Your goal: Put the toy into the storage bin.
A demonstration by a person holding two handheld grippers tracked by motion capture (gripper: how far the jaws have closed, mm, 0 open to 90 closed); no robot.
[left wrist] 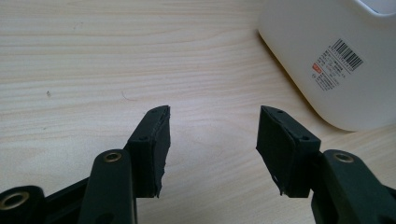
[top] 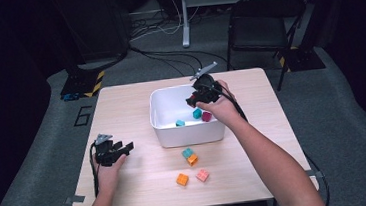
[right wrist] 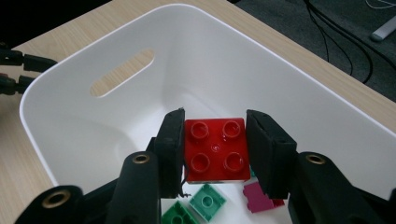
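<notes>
Right gripper (right wrist: 214,149) has its two black jaws clamped on a red four-stud brick (right wrist: 216,150), studs up toward the camera, held above the inside of the white bin (right wrist: 116,56). Directly below the jaws, on the bin's floor, lie green bricks (right wrist: 205,200) and a magenta brick (right wrist: 258,198), and in the high view that gripper (top: 201,94) sits over the bin's far right corner. Well off toward the table's left edge, the left gripper (left wrist: 212,135) rests low over bare wood (left wrist: 93,60), jaws spread with nothing between them, the bin's labelled wall just ahead on its right; teal, orange and pink bricks (top: 190,156) lie on the table in front of the bin.
</notes>
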